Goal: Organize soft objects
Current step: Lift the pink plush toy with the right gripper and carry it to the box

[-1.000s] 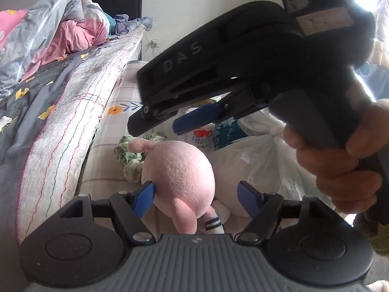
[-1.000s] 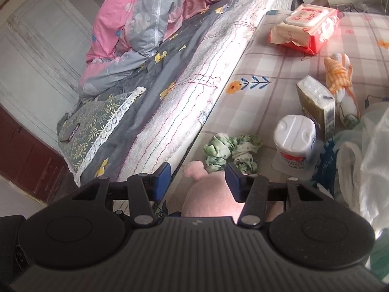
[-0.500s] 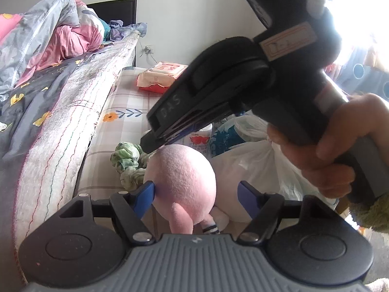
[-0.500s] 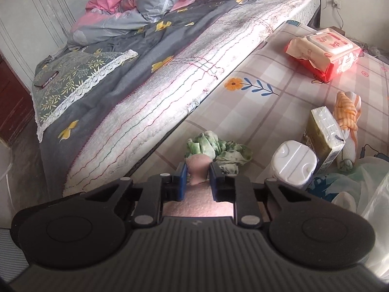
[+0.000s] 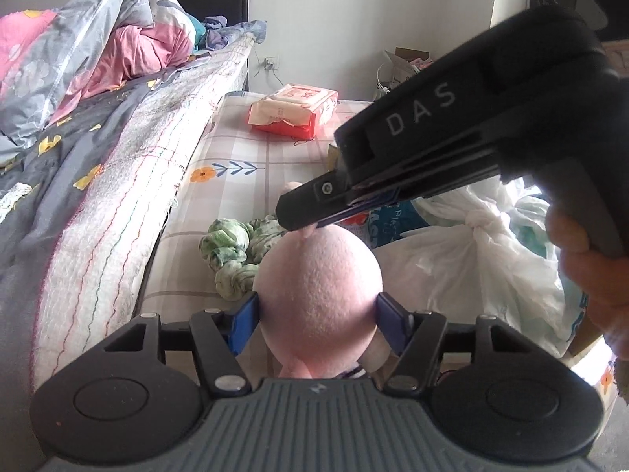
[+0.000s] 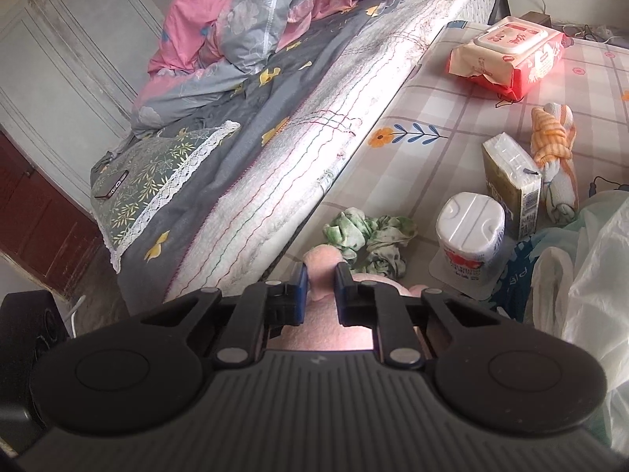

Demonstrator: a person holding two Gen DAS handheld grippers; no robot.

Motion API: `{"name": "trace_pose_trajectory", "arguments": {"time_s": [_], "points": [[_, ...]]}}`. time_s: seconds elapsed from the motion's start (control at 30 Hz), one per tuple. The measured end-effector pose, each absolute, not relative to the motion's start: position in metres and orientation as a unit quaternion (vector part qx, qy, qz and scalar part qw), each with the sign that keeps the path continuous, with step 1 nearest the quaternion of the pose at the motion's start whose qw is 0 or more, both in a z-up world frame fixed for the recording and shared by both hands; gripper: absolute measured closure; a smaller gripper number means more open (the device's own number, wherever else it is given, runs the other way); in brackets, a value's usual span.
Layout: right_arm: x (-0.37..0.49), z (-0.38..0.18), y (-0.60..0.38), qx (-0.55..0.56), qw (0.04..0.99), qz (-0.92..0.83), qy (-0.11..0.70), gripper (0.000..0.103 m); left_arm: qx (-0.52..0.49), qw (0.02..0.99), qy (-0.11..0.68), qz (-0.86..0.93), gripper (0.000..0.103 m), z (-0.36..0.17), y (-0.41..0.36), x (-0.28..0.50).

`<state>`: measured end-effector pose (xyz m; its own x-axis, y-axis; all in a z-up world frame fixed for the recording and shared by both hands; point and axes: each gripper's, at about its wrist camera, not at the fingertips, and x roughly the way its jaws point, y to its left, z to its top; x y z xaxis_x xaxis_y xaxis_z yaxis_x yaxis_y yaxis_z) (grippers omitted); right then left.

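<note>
A pink plush toy (image 5: 318, 275) sits at the near edge of the checked tablecloth (image 5: 243, 149). My left gripper (image 5: 318, 314) has its round head between the blue pads, which touch it on both sides while the jaws are still closing. From above right, my right gripper (image 5: 298, 216) reaches down to the toy. Seen from the right wrist, this gripper (image 6: 320, 279) pinches the toy's pink ear (image 6: 322, 259), its jaws still narrowing. A crumpled green cloth (image 6: 369, 236) lies just behind the toy, and a knotted orange towel (image 6: 554, 149) is farther right.
A wet-wipes pack (image 6: 507, 55), a tissue pack (image 6: 511, 181) and a white tub (image 6: 471, 232) stand on the cloth. Tied plastic bags (image 5: 471, 267) crowd the right. The bed (image 5: 118, 157) with quilts borders the left, a phone (image 6: 110, 188) on its pillow.
The right gripper's jaws went from apart over the toy to pinching its ear. The left gripper's pads drew in until both touch the toy's head. The toy now sits more upright.
</note>
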<state>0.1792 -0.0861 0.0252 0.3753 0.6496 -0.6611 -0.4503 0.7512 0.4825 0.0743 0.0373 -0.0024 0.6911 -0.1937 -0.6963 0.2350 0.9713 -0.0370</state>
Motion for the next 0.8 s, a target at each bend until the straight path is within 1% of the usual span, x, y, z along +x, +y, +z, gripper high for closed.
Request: {"name": "trace_pose_trajectory", "arguments": {"time_s": [0.23, 0.4, 0.5, 0.6, 0.8], "points": [[0.163, 0.068, -0.104, 0.131, 0.835, 0.354, 0.4, 0.09, 0.051, 0.936, 0.324, -0.125, 0.038, 0.039, 0.026, 0.064], [0.153, 0.114, -0.145, 0.157, 0.858, 0.349, 0.343, 0.09, 0.076, 0.946, 0.273, -0.158, 0.038, 0.08, -0.006, 0.07], [0.149, 0.141, -0.179, 0.166, 0.873, 0.337, 0.31, 0.09, 0.08, 0.948, 0.247, -0.186, 0.038, 0.101, -0.037, 0.078], [0.147, 0.165, -0.22, 0.166, 0.892, 0.31, 0.285, 0.09, 0.07, 0.944, 0.239, -0.218, 0.038, 0.115, -0.072, 0.092], [0.154, 0.181, -0.314, 0.187, 0.91, 0.244, 0.279, 0.09, 0.057, 0.929, 0.239, -0.279, 0.035, 0.117, -0.154, 0.113]]}}
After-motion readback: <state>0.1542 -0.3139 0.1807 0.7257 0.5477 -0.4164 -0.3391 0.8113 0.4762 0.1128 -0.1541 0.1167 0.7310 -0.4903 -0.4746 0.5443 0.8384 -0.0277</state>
